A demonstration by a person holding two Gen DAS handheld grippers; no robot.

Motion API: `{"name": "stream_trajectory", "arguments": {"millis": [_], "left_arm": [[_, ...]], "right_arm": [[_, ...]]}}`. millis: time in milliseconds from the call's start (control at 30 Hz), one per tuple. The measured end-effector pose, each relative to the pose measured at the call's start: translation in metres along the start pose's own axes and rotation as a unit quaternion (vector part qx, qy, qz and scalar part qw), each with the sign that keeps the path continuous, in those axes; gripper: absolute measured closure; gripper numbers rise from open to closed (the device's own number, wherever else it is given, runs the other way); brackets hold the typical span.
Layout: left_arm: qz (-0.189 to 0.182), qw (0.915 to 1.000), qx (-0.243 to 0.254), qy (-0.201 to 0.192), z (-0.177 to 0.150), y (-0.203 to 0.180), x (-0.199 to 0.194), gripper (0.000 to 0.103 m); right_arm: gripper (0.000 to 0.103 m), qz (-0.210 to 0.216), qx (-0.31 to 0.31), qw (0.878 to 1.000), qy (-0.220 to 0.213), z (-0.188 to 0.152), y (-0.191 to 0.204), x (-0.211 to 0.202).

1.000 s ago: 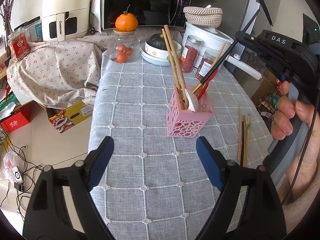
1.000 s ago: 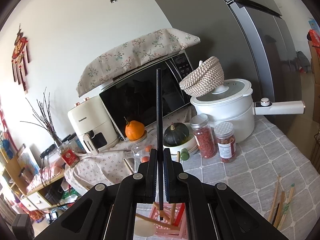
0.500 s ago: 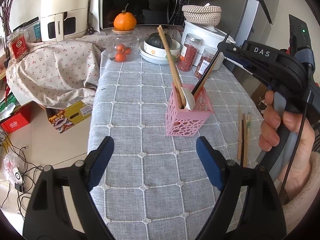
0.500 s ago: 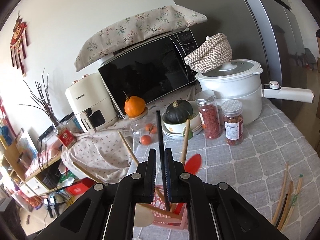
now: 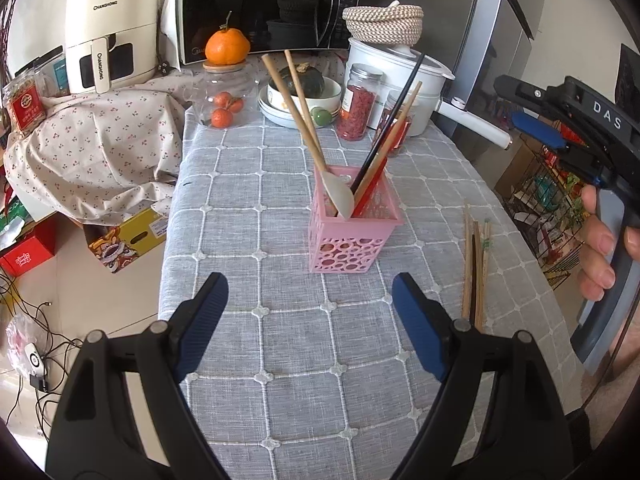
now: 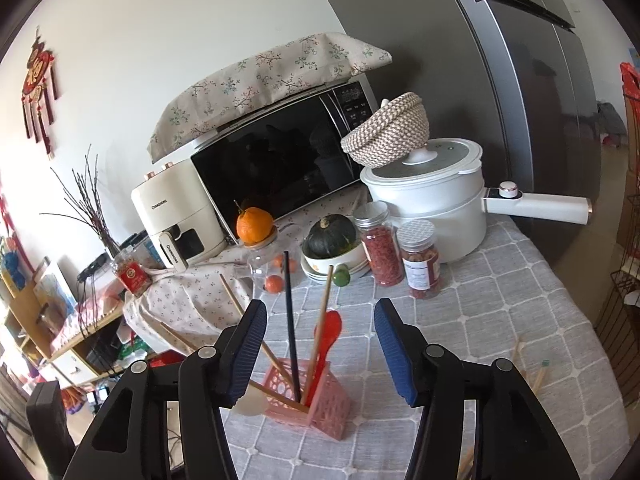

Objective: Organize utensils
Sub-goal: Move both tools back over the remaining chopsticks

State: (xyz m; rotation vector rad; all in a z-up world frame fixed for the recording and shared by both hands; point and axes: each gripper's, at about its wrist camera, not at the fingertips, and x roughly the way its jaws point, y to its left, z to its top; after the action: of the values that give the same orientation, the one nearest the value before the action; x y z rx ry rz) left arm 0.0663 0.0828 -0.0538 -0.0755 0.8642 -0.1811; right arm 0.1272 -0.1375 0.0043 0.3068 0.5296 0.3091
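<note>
The black chopstick (image 6: 289,320), a second ago pinched in the right gripper (image 6: 320,350), now stands free in the pink holder (image 5: 352,236) at mid-tabletop (image 5: 248,184); that gripper's jaws have just been opening, nothing pressed between them. The holder carries the black stick, three wooden sticks, one white spoon (image 5: 340,196) and one red spoon (image 6: 330,330). About four loose chopsticks (image 5: 475,264) lie just right of it. The left gripper (image 5: 308,316) hovers wide open, empty. Two spice jars (image 5: 358,104) stand behind.
</note>
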Motion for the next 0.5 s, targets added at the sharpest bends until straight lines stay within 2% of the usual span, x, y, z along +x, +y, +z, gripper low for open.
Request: {"name": "stream_trajectory", "arguments": {"millis": [267, 500], "left_arm": [[-0.014, 0.9997, 0.017, 0.011, 0.003, -0.029, 0.014, 0.017], [-0.019, 0.9982, 0.033, 0.046, -0.001, -0.060, 0.040, 0.017]], "right_arm": [[0.030, -0.038, -0.028, 0.998, 0.036, -0.014, -0.038, -0.017], [0.022, -0.061, -0.026, 0.994, 0.090, -0.026, -0.073, -0.016]]}}
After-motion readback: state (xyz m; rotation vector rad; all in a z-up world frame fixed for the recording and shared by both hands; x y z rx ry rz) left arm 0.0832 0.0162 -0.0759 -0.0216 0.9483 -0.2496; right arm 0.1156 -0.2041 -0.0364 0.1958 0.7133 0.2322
